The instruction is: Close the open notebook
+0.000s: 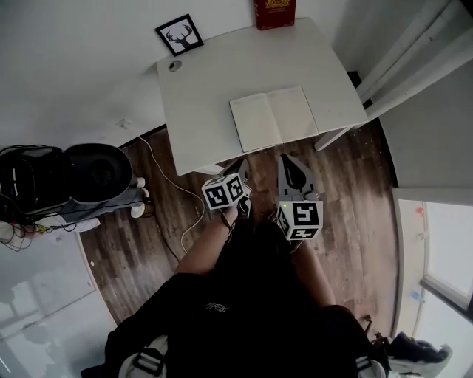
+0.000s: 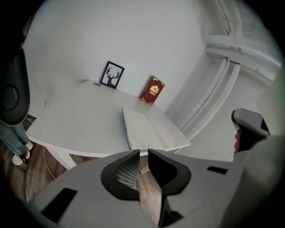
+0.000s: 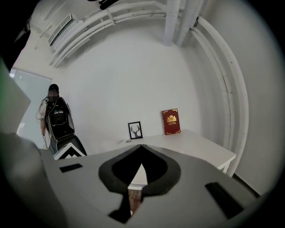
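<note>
The white table (image 1: 207, 88) stands against the wall, and the person stands in front of it with both grippers held before its near edge, not yet above the top. The open notebook (image 1: 273, 118) lies flat on the table near that front edge, toward the right side, with blank pages up and its spine running away from the person. Nothing touches it.

The left gripper (image 2: 143, 153) has its jaws a little apart, only a narrow gap, and nothing is between them. The right gripper (image 3: 141, 146) has its jaw tips closed together and also holds nothing.

The step in hand, I judge, is the approach to the notebook. To do it well, one gripper should come low to the outer edge of one cover, where a thin jaw tip can slide under it. A front corner looks the easiest place, because it lies close to the table edge. Then the cover should be lifted in an arc over the spine, not pushed, or the whole notebook may slide. The other gripper, closed, can press lightly on the opposite page to keep it still.

The red book (image 1: 275, 13) and the framed deer picture (image 1: 179, 35) lean at the wall, well apart from this work.
</note>
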`<state>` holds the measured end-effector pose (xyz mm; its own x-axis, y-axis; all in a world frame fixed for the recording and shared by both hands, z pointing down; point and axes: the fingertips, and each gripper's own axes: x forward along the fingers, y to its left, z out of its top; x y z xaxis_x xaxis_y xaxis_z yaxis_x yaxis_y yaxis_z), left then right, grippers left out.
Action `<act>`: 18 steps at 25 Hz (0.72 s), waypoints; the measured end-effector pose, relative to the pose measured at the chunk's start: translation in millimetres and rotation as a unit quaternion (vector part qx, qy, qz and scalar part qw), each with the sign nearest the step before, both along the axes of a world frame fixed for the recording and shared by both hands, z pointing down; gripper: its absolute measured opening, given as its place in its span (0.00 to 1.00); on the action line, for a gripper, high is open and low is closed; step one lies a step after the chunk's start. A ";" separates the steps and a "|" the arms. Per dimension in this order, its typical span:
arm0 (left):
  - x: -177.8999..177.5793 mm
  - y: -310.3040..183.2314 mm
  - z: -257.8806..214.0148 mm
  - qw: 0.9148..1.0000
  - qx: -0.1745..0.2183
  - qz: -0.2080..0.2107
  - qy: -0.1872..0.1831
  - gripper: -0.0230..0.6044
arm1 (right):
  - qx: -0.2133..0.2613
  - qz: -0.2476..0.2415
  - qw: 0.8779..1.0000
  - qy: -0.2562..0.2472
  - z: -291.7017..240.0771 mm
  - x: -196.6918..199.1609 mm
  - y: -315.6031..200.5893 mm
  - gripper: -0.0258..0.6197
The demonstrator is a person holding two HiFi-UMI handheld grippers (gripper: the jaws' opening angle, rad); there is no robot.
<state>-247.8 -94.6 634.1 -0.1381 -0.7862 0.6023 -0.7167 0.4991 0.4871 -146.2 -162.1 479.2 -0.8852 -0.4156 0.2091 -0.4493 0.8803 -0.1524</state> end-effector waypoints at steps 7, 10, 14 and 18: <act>-4.3 -19.1 36.5 0.998 -0.026 -0.027 0.049 0.21 | -0.002 0.001 1.000 0.022 7.9 3.0 -19.8 0.07; -15.5 -25.6 45.3 0.996 -0.020 -0.046 0.072 0.22 | 0.000 -0.002 1.000 0.028 9.0 -9.2 -27.0 0.07; -19.3 -30.2 56.3 0.994 -0.021 -0.053 0.088 0.22 | 0.003 -0.004 0.999 0.034 10.9 -18.1 -34.8 0.07; -23.9 -30.0 61.5 0.993 -0.023 -0.062 0.097 0.22 | 0.000 -0.008 0.999 0.042 14.8 -23.3 -37.4 0.07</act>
